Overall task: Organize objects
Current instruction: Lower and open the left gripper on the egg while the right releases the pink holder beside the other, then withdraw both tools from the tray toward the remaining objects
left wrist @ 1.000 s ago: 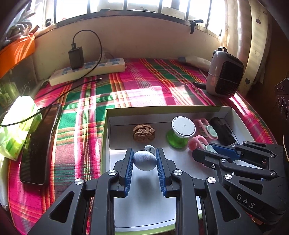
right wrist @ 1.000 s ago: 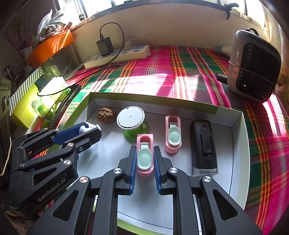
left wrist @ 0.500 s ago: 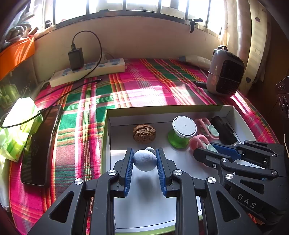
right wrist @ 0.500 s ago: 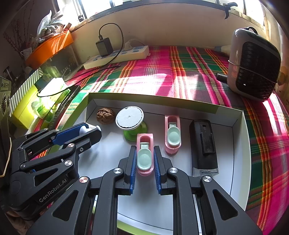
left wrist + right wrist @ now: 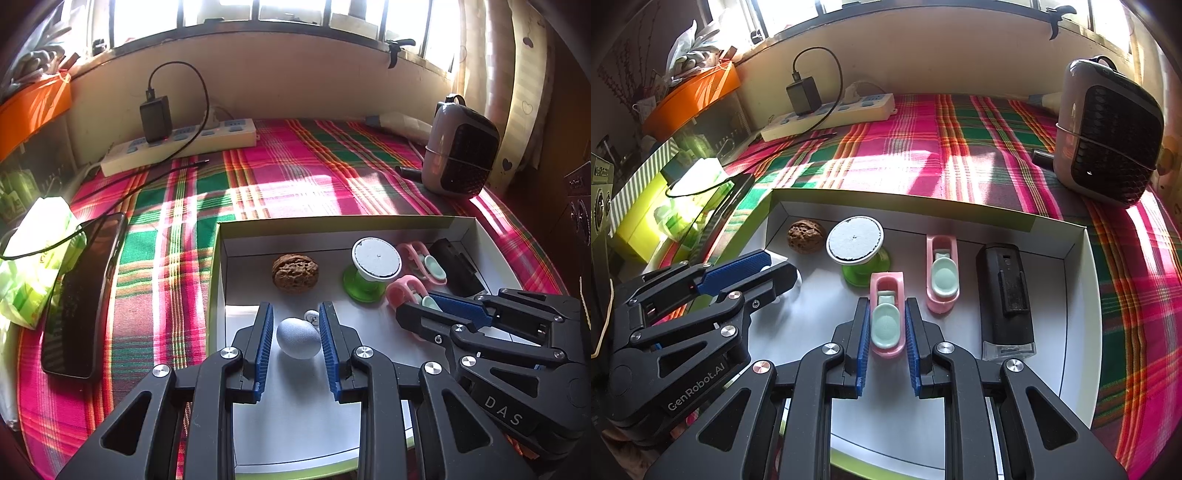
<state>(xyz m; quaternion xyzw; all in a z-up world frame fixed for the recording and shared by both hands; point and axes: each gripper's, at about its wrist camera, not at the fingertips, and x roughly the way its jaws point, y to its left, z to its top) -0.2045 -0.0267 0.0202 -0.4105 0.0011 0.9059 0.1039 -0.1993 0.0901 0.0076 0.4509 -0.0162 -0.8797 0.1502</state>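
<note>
**A:** In the white box (image 5: pixel 218 280), at which step?

**B:** At placing, judged by the look of it, and with both hands at once. Gripped a pale egg-shaped piece (image 5: pixel 298 338) in the left gripper (image 5: pixel 296 308), pads against both flanks, jaws about half apart, low over the near left of the box. Could not tell whether resting on the floor or just clear of it. Pinched a pink clip (image 5: pixel 886 325) in the right gripper (image 5: pixel 886 302), jaws narrow, near the middle of the box, just in front of the green stand (image 5: pixel 862 258).

**A:** And called for what next?

**B:** Likely for settling each piece flat, then opening and lifting straight out. Needed care with the egg shape: round, so prone to rolling, and close beside a small white stud (image 5: pixel 311 316).

**A:** Held what else, that box?

**B:** Along the far wall, a walnut (image 5: pixel 294 273) at the left, then the stand with its white round top, a second pink clip (image 5: pixel 942 275), and a black device (image 5: pixel 1006 295) at the right. Sat open-topped on the plaid cloth (image 5: pixel 295 173), all pieces apart from one another.
</note>
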